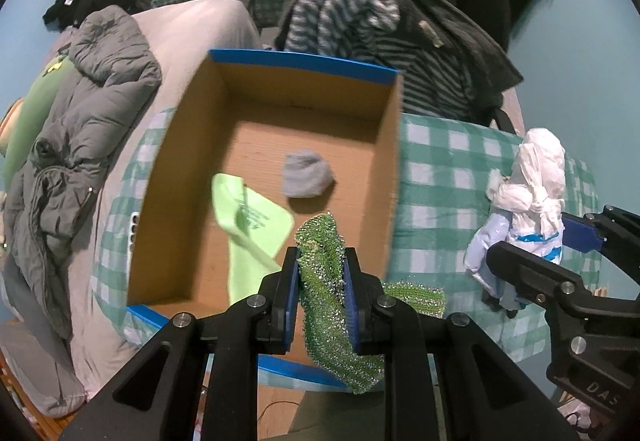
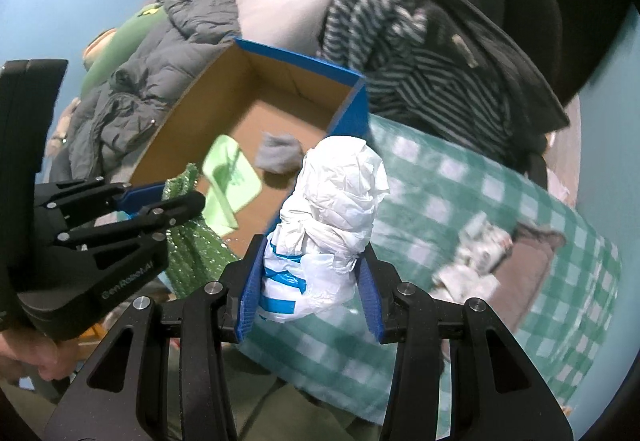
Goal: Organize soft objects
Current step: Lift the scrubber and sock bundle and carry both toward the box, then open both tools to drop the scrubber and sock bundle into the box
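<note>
L gripper (image 1: 321, 269) clamped on 1 green glitter cloth (image 1: 324, 281), near edge of cardboard box (image 1: 304, 61). R gripper (image 2: 310, 273) clamped on 1 white bag bundle (image 2: 340, 193). In box: 1 gray sock (image 1: 306, 179), 1 light-green cloth (image 1: 250, 213).

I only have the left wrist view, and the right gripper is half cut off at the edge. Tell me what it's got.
Observer: The right gripper is closed on a white plastic bundle wrapped with blue tape.
Operator: Anything else loose on the checked cover to the right of it?
Observer: Yes, a crumpled white printed wad lies on the green checked cover, beside a flat brownish piece.
Operator: From that side, where does my green mesh sit?
Observer: The green sparkly mesh hangs from the left gripper at the near edge of the cardboard box.
</note>
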Available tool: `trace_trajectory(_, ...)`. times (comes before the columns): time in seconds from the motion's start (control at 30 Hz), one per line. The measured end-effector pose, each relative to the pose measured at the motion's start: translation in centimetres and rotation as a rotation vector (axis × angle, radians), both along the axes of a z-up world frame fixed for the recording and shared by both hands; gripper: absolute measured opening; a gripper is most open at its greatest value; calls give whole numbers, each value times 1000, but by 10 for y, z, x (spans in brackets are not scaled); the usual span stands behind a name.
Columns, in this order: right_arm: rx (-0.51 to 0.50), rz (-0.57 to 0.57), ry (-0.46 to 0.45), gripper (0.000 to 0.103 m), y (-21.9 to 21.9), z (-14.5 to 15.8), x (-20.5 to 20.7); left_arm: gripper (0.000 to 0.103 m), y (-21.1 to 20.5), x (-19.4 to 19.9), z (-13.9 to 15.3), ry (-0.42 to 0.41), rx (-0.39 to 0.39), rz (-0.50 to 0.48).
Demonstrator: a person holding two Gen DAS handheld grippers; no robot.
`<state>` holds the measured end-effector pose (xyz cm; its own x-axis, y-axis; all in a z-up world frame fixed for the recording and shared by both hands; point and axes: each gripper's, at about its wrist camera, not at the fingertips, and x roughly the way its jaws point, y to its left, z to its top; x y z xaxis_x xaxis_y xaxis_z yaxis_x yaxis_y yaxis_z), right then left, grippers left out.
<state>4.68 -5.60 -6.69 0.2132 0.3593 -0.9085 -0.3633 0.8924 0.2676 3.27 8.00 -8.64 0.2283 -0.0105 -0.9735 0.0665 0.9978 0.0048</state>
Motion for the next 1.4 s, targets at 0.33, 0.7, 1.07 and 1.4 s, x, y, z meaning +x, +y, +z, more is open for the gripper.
trace_trajectory(0.33, 25, 53, -2, 43, 57, -5, 19, 20, 52, 10, -10, 9, 21, 44)
trace_trajectory(0.7, 12, 68, 39, 43, 92, -21, 33, 20, 82, 22, -28, 29, 42, 64)
trace_trajectory(1.07, -5, 61, 44, 46, 102, -29, 39, 35, 85, 23, -37, 43, 71, 60)
trace_trajectory(1.4, -14, 35, 33, 57, 99, -26, 39, 47, 86, 21, -32, 30, 102, 47)
